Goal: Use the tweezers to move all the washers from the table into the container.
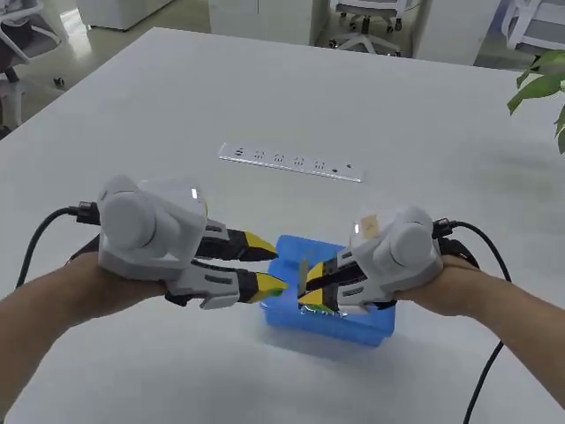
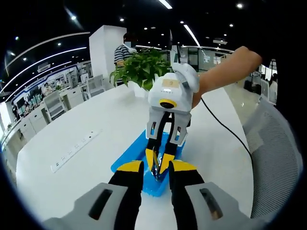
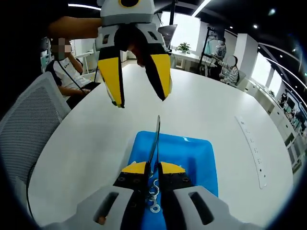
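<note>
A blue container [image 1: 353, 325] sits on the white table in front of me. My right gripper [image 1: 307, 292] hovers over it, shut on slim metal tweezers [image 3: 156, 136] that point forward over the container [image 3: 194, 158]. Small metal rings [image 3: 153, 193], seemingly washers, show low between the jaw bases over the blue floor. My left gripper [image 1: 275, 268] faces the right one from the left, open with nothing between its yellow tips. In the left gripper view my left gripper [image 2: 157, 167] frames the right gripper [image 2: 158, 164] and the tweezers' end. Above the container, the left gripper [image 3: 141, 99] hangs open.
A white power strip [image 1: 291, 163] lies on the table [image 1: 177, 106] beyond the container. Leaves of a potted plant [image 1: 538, 84] reach in at the far right edge. Office chairs stand past the far side of the table. Cables trail from both grippers.
</note>
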Tool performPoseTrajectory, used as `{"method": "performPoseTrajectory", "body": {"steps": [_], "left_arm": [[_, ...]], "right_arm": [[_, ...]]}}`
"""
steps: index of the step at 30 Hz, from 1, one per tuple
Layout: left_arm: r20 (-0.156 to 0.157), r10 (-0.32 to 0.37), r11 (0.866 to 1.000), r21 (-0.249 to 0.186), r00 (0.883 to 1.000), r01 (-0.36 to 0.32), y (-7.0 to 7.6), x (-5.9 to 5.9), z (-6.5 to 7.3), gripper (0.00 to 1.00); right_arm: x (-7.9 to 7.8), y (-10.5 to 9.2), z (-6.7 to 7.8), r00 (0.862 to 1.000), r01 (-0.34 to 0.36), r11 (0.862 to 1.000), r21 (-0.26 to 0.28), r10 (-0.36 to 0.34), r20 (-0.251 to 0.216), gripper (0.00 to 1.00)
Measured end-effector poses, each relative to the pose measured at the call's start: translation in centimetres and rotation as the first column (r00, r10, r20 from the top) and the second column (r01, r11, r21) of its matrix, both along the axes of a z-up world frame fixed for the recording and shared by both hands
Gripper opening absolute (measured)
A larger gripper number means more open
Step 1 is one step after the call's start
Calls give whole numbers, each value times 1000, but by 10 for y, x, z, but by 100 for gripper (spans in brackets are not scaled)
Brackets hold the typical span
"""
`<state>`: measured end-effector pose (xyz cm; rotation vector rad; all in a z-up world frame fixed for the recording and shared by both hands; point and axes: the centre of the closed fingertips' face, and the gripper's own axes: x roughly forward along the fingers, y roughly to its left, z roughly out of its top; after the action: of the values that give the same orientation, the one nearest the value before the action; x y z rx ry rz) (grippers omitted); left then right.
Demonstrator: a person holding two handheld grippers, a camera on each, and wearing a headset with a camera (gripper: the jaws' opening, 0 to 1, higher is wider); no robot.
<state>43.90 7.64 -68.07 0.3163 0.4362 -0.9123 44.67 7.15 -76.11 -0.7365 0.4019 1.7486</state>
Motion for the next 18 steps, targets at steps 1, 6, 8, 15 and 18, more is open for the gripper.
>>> {"method": "performPoseTrajectory", "body": {"steps": [1, 6, 8, 15, 18], "left_arm": [[2, -6, 1000, 4, 1000, 6, -1, 2, 0, 23], [3, -39, 999, 20, 999, 39, -7, 10, -3, 18], [0, -51, 998, 26, 999, 51, -10, 11, -5, 14], [1, -76, 997, 26, 997, 76, -17, 15, -9, 10], [-1, -90, 995, 32, 996, 90, -19, 15, -11, 7]], "right_arm": [[0, 0, 0, 1000, -4, 1000, -2, 4, 2, 9], [-1, 0, -1, 1000, -8, 1000, -2, 8, 4, 9], [-1, 0, -1, 1000, -11, 1000, -3, 11, 6, 9], [-2, -1, -1, 1000, -26, 1000, -6, 26, 15, 9], [-1, -2, -1, 1000, -27, 1000, -7, 27, 17, 10]]}}
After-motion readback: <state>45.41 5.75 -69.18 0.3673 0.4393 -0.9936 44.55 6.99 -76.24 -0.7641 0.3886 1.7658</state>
